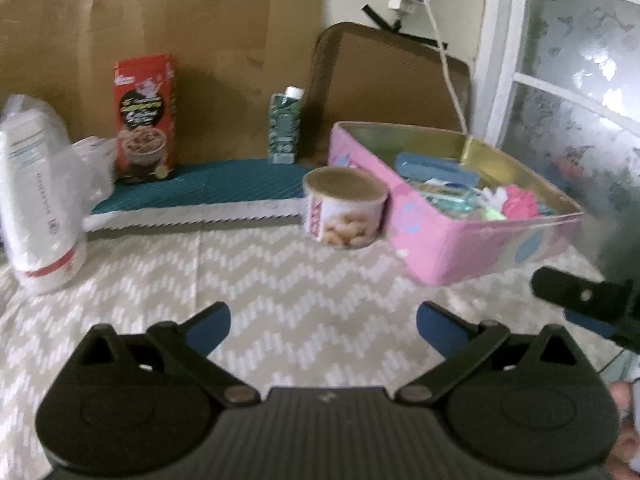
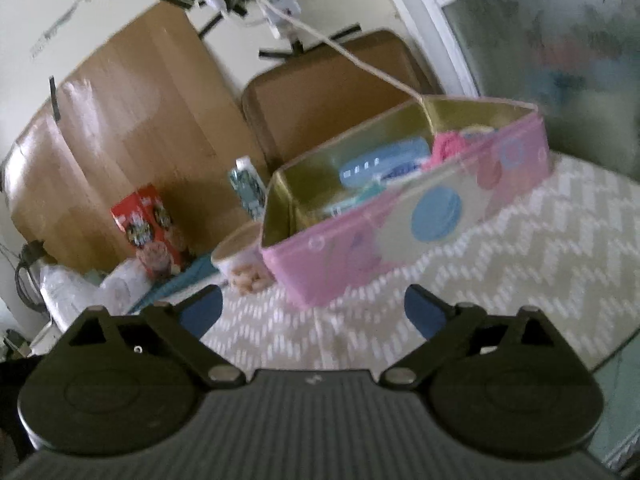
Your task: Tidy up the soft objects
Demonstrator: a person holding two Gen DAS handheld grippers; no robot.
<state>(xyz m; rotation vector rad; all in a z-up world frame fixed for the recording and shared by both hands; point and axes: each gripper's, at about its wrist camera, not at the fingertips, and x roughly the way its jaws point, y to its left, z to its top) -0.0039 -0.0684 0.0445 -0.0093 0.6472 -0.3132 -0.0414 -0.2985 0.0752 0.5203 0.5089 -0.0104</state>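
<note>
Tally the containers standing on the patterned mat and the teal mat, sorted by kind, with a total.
Tins: 1, pink tin
Cans: 1, nut can
Cartons: 1, green carton
Boxes: 1, red cereal box
Plastic-wrapped packs: 1, white pack
Total: 5

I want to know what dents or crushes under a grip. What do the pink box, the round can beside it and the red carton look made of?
Pink box: probably tin; its inner walls are shiny gold, with printed pink outside.
Round can: possibly metal or card with a printed label and tan lid; too blurred to tell.
Red carton: likely glossy printed paperboard, with flat faces and folded edges.
</note>
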